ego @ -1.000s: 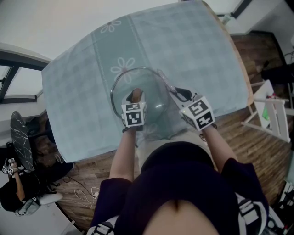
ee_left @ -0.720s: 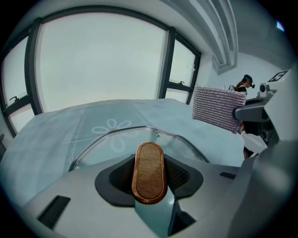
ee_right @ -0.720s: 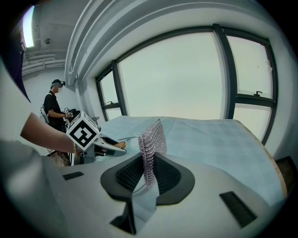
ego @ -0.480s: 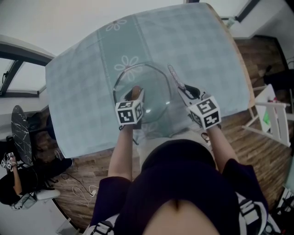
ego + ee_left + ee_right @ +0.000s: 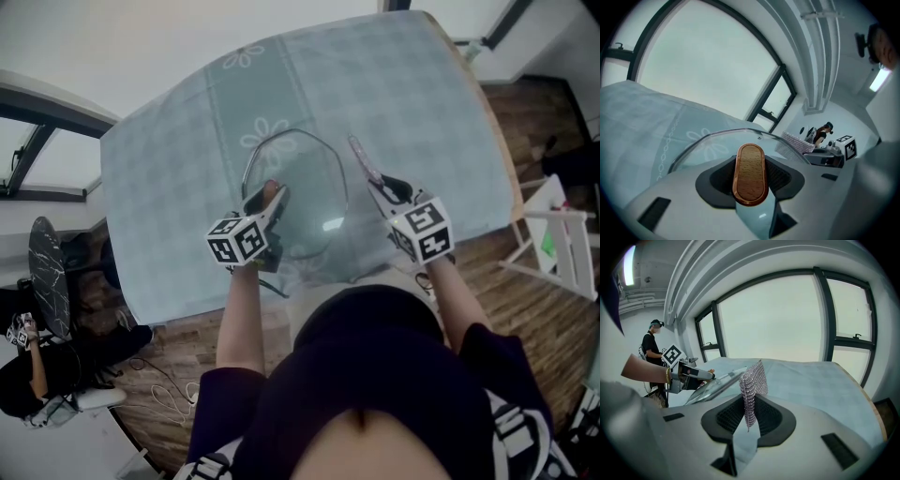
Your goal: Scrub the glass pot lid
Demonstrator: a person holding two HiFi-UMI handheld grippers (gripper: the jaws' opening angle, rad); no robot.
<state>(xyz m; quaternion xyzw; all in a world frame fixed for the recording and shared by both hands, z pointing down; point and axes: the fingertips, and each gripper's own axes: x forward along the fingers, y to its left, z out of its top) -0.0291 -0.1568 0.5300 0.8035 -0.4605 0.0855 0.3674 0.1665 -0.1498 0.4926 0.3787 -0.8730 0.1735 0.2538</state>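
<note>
- The left tongs (image 5: 750, 180) are clenched on the oval brown wooden knob (image 5: 750, 161) of the round clear glass pot lid (image 5: 314, 192) with a thin metal rim; the 2 dark pads press the knob from either side.
- The lid is tilted over the near middle of the desk (image 5: 422, 103), which is covered by a pale blue-green checked cloth with white flower prints. Whether the lid's rim touches the cloth cannot be told.
- The right tongs (image 5: 749, 416) grasp a silvery woven metal-mesh scrubbing cloth (image 5: 753, 378), which stands upright out of them.
- In the head view the mesh is just beside the lid's right rim; contact cannot be told.
- The left tongs are at the lid's near side, the right tongs to its right.
- A person in dark clothes (image 5: 650, 345) stands far back in the room.
</note>
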